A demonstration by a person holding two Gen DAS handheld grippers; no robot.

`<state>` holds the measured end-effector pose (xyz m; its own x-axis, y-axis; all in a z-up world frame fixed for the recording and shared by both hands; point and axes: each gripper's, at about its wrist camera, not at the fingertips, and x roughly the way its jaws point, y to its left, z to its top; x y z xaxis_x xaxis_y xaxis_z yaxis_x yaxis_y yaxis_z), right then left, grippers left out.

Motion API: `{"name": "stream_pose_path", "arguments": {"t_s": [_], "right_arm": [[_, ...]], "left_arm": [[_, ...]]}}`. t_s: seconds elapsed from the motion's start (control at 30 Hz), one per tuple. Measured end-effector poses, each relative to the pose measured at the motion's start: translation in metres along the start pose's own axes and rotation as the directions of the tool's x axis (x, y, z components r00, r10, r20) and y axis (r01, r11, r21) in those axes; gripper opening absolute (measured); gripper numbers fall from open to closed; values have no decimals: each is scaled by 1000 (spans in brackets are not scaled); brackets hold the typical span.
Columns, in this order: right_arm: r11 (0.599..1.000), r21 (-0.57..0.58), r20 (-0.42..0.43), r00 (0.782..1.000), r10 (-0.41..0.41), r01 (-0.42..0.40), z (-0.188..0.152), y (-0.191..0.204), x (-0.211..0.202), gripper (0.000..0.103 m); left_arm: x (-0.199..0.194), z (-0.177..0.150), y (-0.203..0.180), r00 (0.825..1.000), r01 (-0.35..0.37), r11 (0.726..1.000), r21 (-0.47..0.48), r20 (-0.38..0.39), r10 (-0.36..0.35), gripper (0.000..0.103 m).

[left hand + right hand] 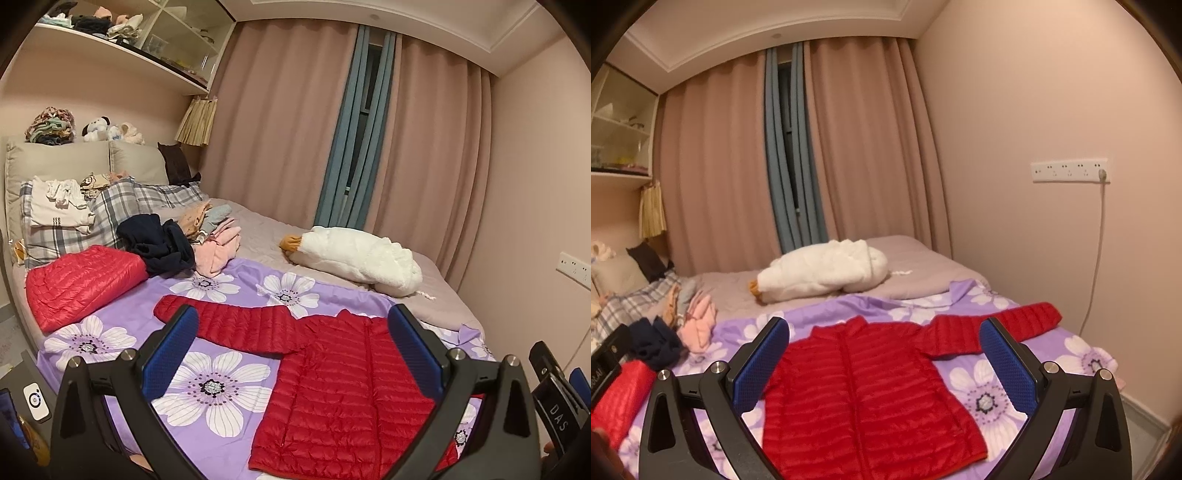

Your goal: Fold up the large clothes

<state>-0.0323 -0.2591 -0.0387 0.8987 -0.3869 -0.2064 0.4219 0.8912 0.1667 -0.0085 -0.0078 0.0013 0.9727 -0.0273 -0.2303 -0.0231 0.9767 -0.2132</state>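
The red puffer jacket lies flat, front up, on the purple floral sheet at the near side of the bed. Collar points away toward the curtains, hem toward us, so its long axis runs straight out from both tongs. One sleeve stretches left toward the folded red jacket, the other right toward the wall. The left tongs hover above it, spread wide and holding nothing, the left sleeve running between the pads. The right tongs hover too, jaws wide apart and empty, over the body with the right sleeve just past the right pad. Each sleeve looks nearer its own side's tongs, so I'd expect a sleeve fold inward to come first. Beyond sit the dark and pink clothes pile and a white plush goose.
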Motion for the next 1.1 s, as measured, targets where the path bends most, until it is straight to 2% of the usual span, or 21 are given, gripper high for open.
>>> {"name": "stream_pose_path", "arguments": {"t_s": [0.23, 0.67, 1.1], "right_arm": [[1000, 2, 2, 1000, -3, 3, 1, 0, -2, 102], [1000, -17, 23, 1000, -19, 19, 3, 3, -5, 102], [1000, -18, 18, 1000, -21, 21, 1, 2, -4, 102]], "left_arm": [[-5, 1, 1, 1000, 20, 1000, -11, 8, -20, 102], [-6, 2, 1, 1000, 14, 1000, -7, 15, -14, 102], [-4, 2, 6, 1000, -20, 1000, -20, 23, 20, 102]]}}
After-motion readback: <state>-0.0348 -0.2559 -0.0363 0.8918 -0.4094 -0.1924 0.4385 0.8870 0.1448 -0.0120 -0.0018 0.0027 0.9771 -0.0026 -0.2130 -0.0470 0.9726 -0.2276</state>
